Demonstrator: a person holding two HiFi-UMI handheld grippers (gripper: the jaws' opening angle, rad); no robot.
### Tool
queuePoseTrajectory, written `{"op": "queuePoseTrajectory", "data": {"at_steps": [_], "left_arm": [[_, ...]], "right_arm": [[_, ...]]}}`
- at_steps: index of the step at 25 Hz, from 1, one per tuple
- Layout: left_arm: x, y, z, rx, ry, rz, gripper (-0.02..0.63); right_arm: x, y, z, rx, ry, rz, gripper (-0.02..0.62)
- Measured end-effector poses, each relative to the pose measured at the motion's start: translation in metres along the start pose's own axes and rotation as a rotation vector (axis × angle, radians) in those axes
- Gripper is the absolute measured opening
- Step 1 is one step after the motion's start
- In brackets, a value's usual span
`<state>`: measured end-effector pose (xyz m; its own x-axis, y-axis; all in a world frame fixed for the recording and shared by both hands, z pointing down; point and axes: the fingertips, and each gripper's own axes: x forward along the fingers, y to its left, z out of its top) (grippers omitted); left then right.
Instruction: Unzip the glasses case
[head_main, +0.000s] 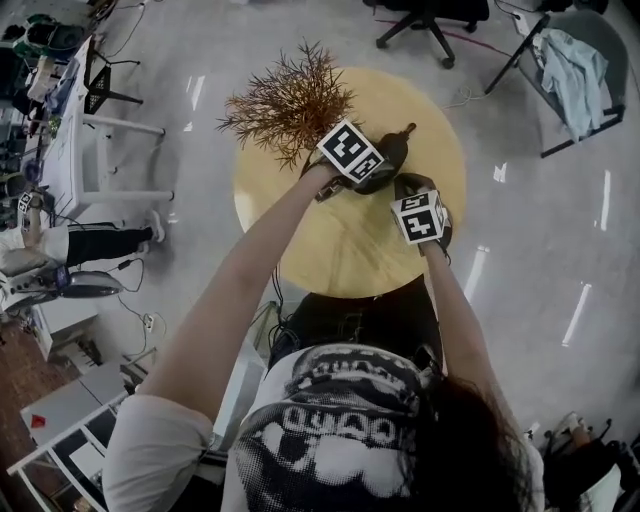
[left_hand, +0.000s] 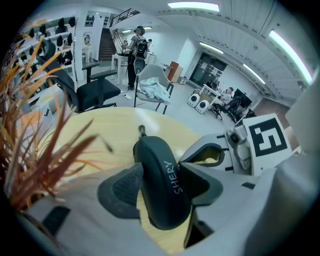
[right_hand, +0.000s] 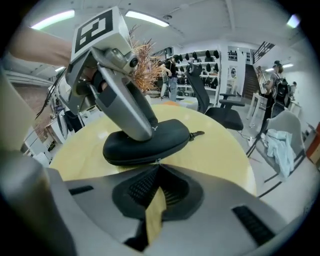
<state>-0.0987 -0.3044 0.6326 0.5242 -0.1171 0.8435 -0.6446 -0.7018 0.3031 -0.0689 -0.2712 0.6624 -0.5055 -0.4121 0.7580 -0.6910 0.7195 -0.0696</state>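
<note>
A round wooden table is seen from above in the middle of the head view. Beyond it, at about 2 o'clock, a grey chair is draped with a pale cloth, and a black office chair is placed near 12 o'clock. A dried plant with rust-brown fronds is set on the tabletop at 11 o'clock.

The left gripper is brought in from 7 o'clock and the right gripper from 5 o'clock, both tilted downward.

The glasses case, dark and rounded, is laid on the table just off centre toward 1 o'clock, close beside the plant. In the left gripper view the left gripper is closed on the case: both pads are pressed against its sides, one at 9 o'clock and one at 3 o'clock, and white lettering reading SHERY is shown along its top. The right gripper view shows the same clamp across the middle of the case.

The right gripper is closed with its pads together; its tips are set against the near seam of the case, where a small pale glint is seen. Whether anything is pinched there cannot be made out.

A small dark tab is seen hanging from the far end of the case, at 3 o'clock in that view.
</note>
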Motion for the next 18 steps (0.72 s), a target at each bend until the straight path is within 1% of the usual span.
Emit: {"op": "queuePoseTrajectory", "data": {"at_steps": [9, 12, 18], "left_arm": [[0.000, -0.001, 0.000, 0.000, 0.003, 0.033, 0.244], [0.000, -0.002, 0.001, 0.000, 0.007, 0.046, 0.244], [0.000, -0.004, 0.001, -0.005, 0.015, 0.068, 0.244]], "right_arm": [[0.007, -0.033, 0.013, -0.192, 0.013, 0.080, 0.000], [0.011, -0.042, 0.018, -0.274, 0.017, 0.124, 0.000], [0.019, -0.053, 0.027, -0.470, 0.028, 0.229, 0.000]]}}
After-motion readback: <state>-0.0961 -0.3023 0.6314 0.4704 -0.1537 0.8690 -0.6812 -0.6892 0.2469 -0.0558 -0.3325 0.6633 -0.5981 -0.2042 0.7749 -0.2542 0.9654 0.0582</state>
